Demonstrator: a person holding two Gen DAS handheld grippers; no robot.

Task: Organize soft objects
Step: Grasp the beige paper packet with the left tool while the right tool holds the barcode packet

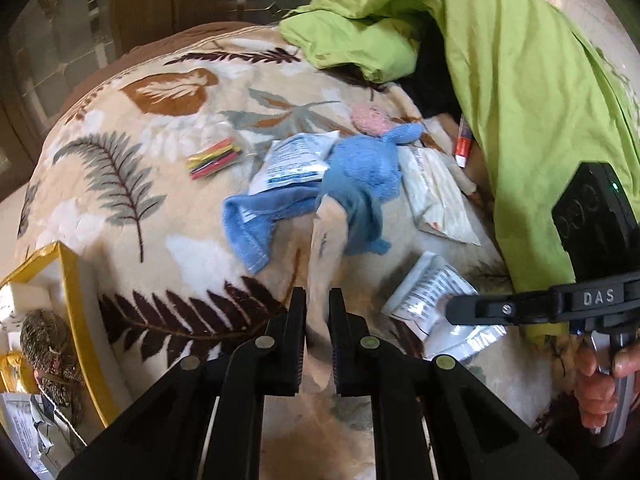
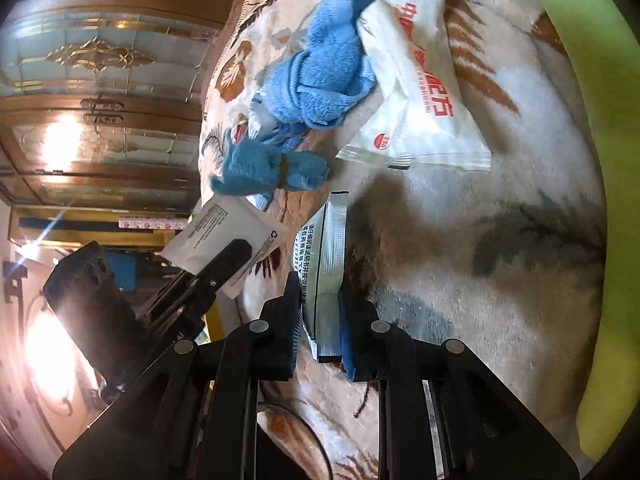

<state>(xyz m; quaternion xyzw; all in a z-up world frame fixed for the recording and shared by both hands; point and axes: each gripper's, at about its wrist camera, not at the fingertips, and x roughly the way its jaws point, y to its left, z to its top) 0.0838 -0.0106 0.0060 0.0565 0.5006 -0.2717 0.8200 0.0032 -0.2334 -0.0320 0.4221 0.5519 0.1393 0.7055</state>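
Observation:
My left gripper (image 1: 318, 300) is shut on a flat beige-white packet (image 1: 326, 248) that sticks up between its fingers, above a leaf-print blanket (image 1: 132, 208). The same packet shows in the right wrist view (image 2: 224, 236) with the left gripper (image 2: 236, 252) on it. My right gripper (image 2: 320, 280) is shut on a silver-white sachet (image 2: 326, 256); it shows at the right of the left wrist view (image 1: 452, 312) over that sachet (image 1: 428, 292). A blue towel (image 1: 352, 172) lies crumpled mid-blanket, also in the right wrist view (image 2: 316, 72). A white pouch with red print (image 2: 416, 92) lies beside it.
A lime green sheet (image 1: 520, 80) is heaped at the back right. A bundle of coloured sticks in clear wrap (image 1: 214, 158), a pink cloth (image 1: 370, 120) and another white packet (image 1: 292, 164) lie on the blanket. A yellow-rimmed box (image 1: 76, 280) stands at the left edge.

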